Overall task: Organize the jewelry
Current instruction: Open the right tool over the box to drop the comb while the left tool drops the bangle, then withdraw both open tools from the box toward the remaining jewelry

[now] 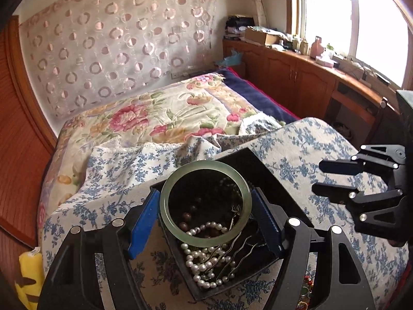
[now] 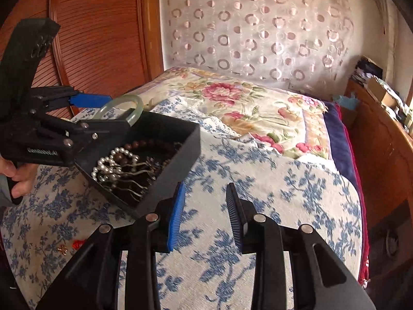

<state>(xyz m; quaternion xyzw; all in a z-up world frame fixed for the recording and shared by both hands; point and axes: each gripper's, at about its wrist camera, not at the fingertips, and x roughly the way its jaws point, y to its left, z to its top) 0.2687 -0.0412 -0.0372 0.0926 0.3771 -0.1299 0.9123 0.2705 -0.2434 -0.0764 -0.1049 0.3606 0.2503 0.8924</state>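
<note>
Your left gripper (image 1: 206,206) clamps the pale green jade bangle (image 1: 165,208) across its width, poised above the black square tray (image 2: 191,139) of pearls (image 1: 198,261) and hairpins — likely for dropping in. Your right gripper (image 2: 205,215) waits beside it, parted and empty.

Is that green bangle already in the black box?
Not yet. The left gripper holds the green bangle above the black box, over pearls.
</note>
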